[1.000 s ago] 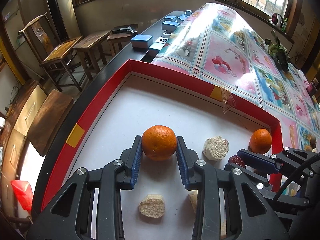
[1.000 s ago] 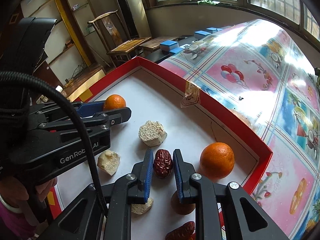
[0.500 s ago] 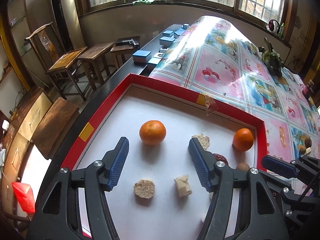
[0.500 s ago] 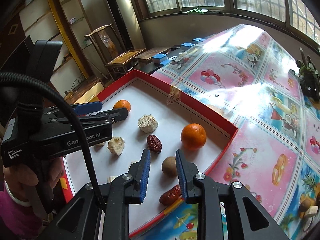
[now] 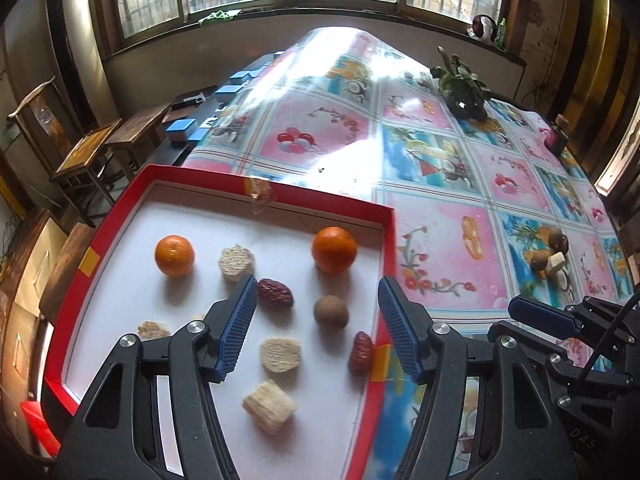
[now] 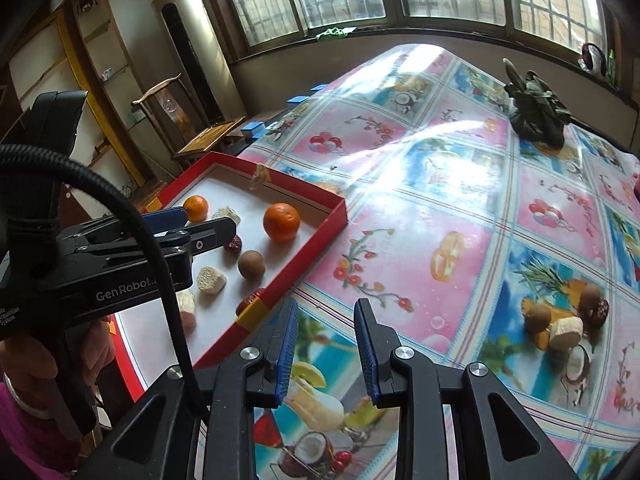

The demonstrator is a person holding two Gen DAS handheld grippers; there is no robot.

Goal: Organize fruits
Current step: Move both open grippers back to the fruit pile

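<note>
Both grippers have let go of their fruit and drawn back since a second ago: the orange once clamped by the left gripper now sits free in the tray, and the red date once pinched by the right gripper lies loose there too.

At the far left of the left wrist view, the red-rimmed tray [image 5: 100,236] rests on the counter [image 5: 460,184], which is covered by a pink and blue patterned cloth. Inside it, from left to right, lie the released orange [image 5: 175,255], a pale round slice [image 5: 237,262], the red date [image 5: 274,294], a brown longan [image 5: 330,311], a second orange [image 5: 334,249] near the far wall, and another red date [image 5: 361,353] against the right wall. More pale chunks [image 5: 269,405] lie closer to the camera.

The left gripper [image 5: 314,328] hangs above the tray's right half with its jaws standing wide and nothing between the pads.

Further right, over the bare cloth just outside the tray, the right gripper [image 6: 326,350] is narrow, its jaws opening slightly, with nothing between them.

Well to the right on the counter sits a small cluster of unsorted fruit [image 6: 564,318]: longans, a dark date and a pale slice, touching one another.
</note>
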